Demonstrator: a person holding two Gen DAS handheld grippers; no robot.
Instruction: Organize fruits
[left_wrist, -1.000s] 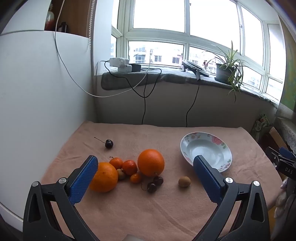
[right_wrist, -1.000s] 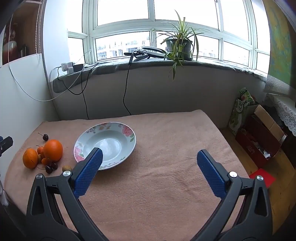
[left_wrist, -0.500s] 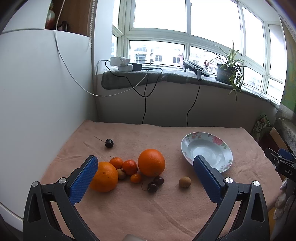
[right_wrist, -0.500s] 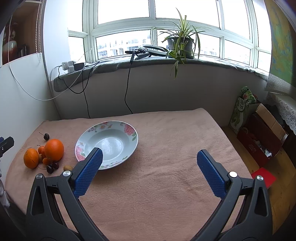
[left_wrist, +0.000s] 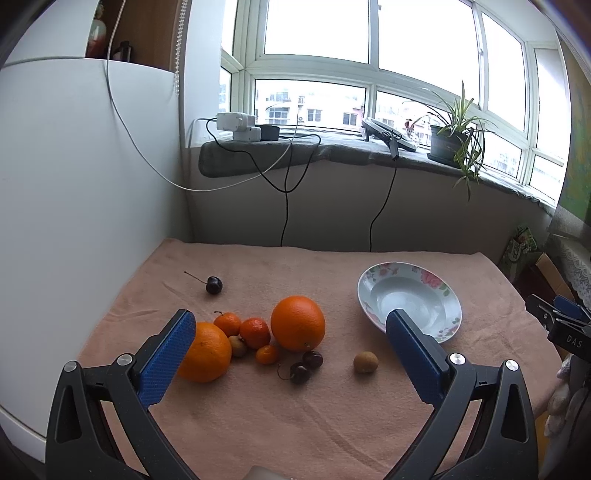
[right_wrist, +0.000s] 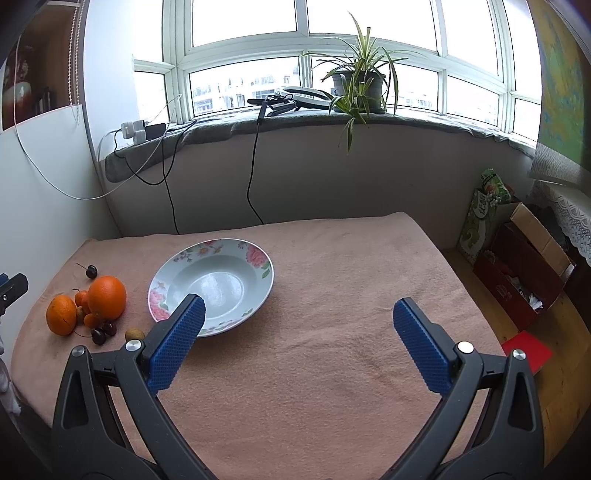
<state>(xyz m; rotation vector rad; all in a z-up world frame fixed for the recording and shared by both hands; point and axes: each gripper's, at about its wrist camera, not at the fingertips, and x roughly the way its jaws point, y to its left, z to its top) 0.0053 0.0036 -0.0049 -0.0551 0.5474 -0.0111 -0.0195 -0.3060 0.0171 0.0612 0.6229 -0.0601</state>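
Note:
A floral bowl (left_wrist: 410, 301) (right_wrist: 212, 282) stands empty on the pink cloth. Left of it lies a fruit cluster: a big orange (left_wrist: 297, 323) (right_wrist: 106, 297), a second orange (left_wrist: 207, 351) (right_wrist: 61, 315), three small tangerines (left_wrist: 255, 332), two dark cherries (left_wrist: 306, 365) and a small brown fruit (left_wrist: 238, 346). A lone cherry (left_wrist: 214, 285) lies farther back, and another small brown fruit (left_wrist: 365, 362) (right_wrist: 134, 334) sits apart near the bowl. My left gripper (left_wrist: 290, 354) is open and empty above the cluster. My right gripper (right_wrist: 295, 339) is open and empty, right of the bowl.
A white panel (left_wrist: 74, 221) walls the left side. A windowsill (left_wrist: 332, 151) with chargers, hanging cables and a potted plant (right_wrist: 356, 86) runs behind the table. Cardboard boxes (right_wrist: 517, 273) stand on the floor to the right. The cloth (right_wrist: 351, 295) ends at the table edges.
Both grippers have drifted slightly; the fruits and the bowl have stayed where they were. Both grippers stay open.

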